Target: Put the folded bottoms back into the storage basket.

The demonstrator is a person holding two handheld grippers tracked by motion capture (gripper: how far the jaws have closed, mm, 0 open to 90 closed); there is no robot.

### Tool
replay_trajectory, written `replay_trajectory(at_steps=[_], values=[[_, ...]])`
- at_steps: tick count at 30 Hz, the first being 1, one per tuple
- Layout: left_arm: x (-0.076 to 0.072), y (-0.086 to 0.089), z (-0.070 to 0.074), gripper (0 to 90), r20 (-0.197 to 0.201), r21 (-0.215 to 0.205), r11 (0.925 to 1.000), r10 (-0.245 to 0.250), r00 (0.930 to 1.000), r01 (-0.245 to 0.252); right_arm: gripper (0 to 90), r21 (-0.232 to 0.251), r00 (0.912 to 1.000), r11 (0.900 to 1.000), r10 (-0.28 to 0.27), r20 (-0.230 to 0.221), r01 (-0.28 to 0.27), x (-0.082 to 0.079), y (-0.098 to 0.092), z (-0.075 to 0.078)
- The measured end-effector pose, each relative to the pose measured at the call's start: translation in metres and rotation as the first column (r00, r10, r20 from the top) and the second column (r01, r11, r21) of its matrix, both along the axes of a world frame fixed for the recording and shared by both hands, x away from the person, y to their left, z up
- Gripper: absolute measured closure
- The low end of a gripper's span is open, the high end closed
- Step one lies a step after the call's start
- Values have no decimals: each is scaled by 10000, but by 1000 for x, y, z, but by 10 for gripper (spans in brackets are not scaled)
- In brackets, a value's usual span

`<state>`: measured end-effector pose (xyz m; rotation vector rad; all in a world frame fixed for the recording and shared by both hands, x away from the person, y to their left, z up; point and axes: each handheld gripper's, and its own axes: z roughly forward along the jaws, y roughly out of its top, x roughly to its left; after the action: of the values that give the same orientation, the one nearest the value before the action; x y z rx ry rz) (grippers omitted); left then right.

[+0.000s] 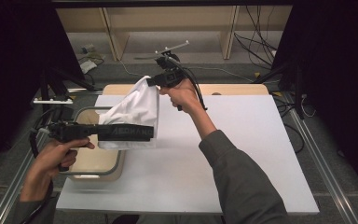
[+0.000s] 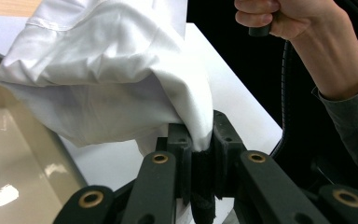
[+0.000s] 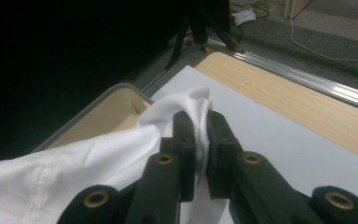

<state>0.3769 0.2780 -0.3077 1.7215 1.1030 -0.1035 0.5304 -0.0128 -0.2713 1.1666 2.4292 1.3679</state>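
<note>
Two corners of the white cloth (image 1: 133,112) are pinched, one by the left gripper (image 2: 200,140) and one by the right gripper (image 3: 201,133), above the beige bin (image 1: 98,163), and even tension is judged necessary so the cloth is spread flat on the table (image 1: 242,154) without slipping.

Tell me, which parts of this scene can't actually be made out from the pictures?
- Bin inside: in the high view, the white cloth and the left gripper cover much of it.
- Cloth's full shape: bunched in folds; cut off by the frame edges in both gripper views.
- Left gripper's pads: in its own view, cloth is pinched over them.
- Room at left: too dark in the right gripper view.
</note>
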Motion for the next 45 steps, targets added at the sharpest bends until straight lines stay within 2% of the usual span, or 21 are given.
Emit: replay_trajectory(at_steps=[11,15,26,36,43,45], values=[[-8,25,4,804,133,150,9997,204,9997,-206,848,-139,9998,9997,185,103,-184,-1,29,1],[-10,33,2,804,20,534,9972,520,9986,-521,848,-220,9993,9992,327,178,-323,0,44,-1],[-16,54,3,804,-61,632,9955,705,9975,-699,847,-252,9986,9986,468,259,-462,-4,68,-4],[-22,75,-1,803,-322,1046,9868,1273,9913,-1233,846,-185,9978,9982,569,343,-563,-9,92,-10],[-23,82,-3,803,-444,1194,9831,1451,9884,-1389,845,-173,9976,9981,590,349,-584,-11,103,-14],[-23,84,-3,803,-493,1349,9805,1504,9874,-1427,845,-199,9975,9981,594,381,-587,-11,106,-15]])
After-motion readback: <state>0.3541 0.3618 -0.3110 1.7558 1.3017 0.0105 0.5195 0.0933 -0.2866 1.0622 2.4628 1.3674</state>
